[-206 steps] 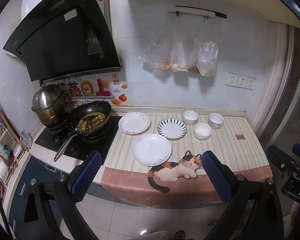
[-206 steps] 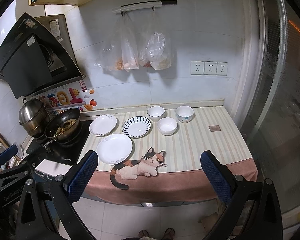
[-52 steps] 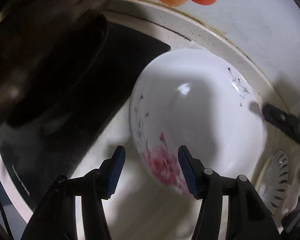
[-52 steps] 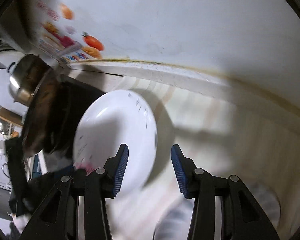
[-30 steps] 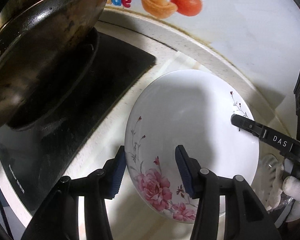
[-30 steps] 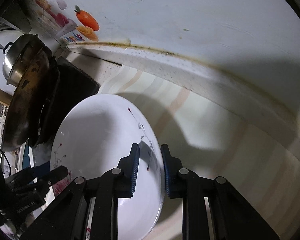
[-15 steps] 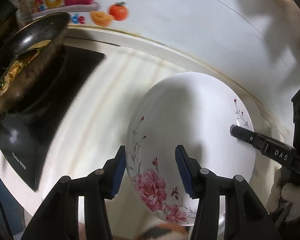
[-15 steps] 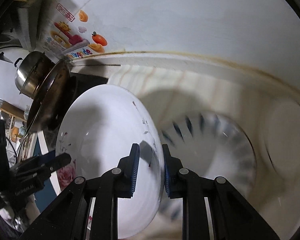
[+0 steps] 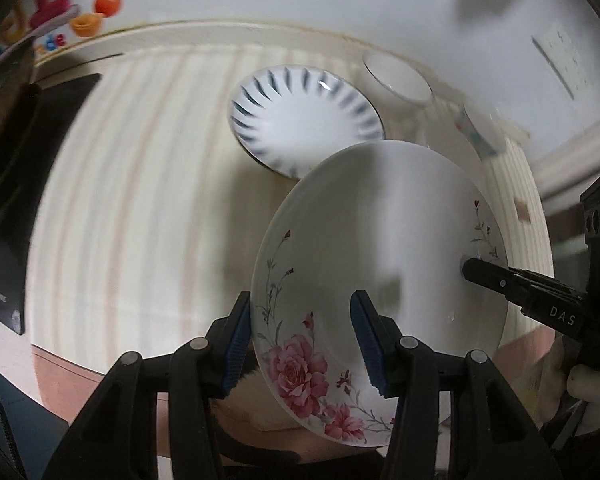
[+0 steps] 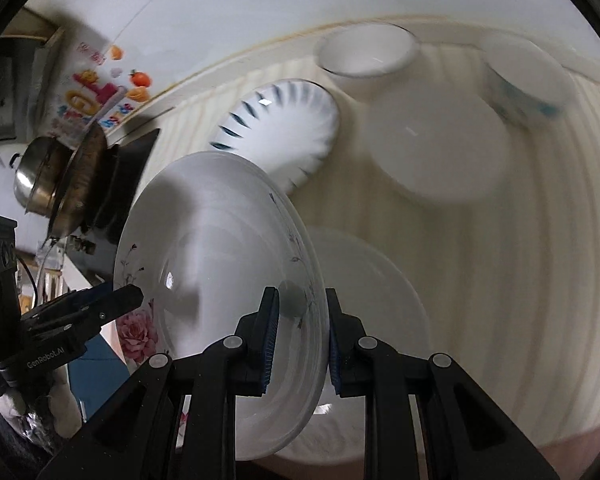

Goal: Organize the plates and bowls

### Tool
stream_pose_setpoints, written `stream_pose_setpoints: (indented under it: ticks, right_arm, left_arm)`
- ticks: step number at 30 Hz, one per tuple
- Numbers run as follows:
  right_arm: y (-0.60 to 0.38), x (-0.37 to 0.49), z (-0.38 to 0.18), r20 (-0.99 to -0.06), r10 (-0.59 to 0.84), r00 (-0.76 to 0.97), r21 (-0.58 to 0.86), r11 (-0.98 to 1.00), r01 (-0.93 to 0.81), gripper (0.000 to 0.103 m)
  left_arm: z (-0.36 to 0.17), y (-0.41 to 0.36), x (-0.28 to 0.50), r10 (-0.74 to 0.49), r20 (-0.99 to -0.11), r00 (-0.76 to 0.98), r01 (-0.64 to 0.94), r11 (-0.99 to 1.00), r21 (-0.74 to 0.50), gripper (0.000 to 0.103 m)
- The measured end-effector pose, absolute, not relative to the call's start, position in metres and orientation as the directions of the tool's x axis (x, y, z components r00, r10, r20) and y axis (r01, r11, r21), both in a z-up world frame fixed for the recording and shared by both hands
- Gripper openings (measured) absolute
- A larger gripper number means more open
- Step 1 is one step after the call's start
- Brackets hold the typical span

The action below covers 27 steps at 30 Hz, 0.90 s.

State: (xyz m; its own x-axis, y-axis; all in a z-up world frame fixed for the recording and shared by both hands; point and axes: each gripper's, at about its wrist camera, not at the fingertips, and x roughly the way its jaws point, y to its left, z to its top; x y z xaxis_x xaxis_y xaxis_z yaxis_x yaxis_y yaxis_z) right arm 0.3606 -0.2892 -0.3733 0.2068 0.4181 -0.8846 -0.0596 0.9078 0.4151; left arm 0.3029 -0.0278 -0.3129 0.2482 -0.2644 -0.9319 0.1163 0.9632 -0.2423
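Both grippers hold one white plate with pink roses [image 9: 380, 260], tilted, above the striped counter. My left gripper [image 9: 304, 340] is shut on its rose edge. My right gripper [image 10: 300, 336] is shut on the opposite rim of the same rose plate [image 10: 220, 264]. A plain white plate [image 10: 372, 280] lies directly below it. A blue-striped plate [image 9: 304, 120] lies beyond, also in the right wrist view [image 10: 284, 128]. Three white bowls stand behind: one [image 10: 364, 56], a wide one [image 10: 440, 144], and one with a blue pattern [image 10: 524, 76].
A black cooktop [image 9: 16, 200] with a wok [image 10: 84, 176] and a steel pot [image 10: 36, 172] stands at the left. The tiled wall with stickers [image 9: 72, 12] runs behind the counter. The counter's front edge has a pink cloth border [image 9: 80, 372].
Both grippers have carried the rose plate from beside the cooktop rightward and toward the front. It now hangs over the plain white plate, with the striped plate and bowls in view.
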Motion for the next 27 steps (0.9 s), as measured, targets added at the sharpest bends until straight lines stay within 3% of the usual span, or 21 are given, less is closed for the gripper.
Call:
stream_pose_setpoints:
  ticks: [9, 27]
  right_arm:
    - [-0.326, 0.328, -0.407, -0.897, 0.402, 0.186, 0.413, 0.911, 0.022, 0.024]
    - [-0.323, 0.341, -0.439, -0.911, 0.397, 0.112, 0.402, 0.915, 0.03, 0.027]
  left_arm:
    - [-0.336, -0.062, 0.306, -0.236, -0.953, 0.188, 0.161, 0.965, -0.207, 0.047]
    - [-0.364, -0.069, 0.306, -0.204, -0.972, 0.117, 0.145, 0.972, -0.186, 0.047]
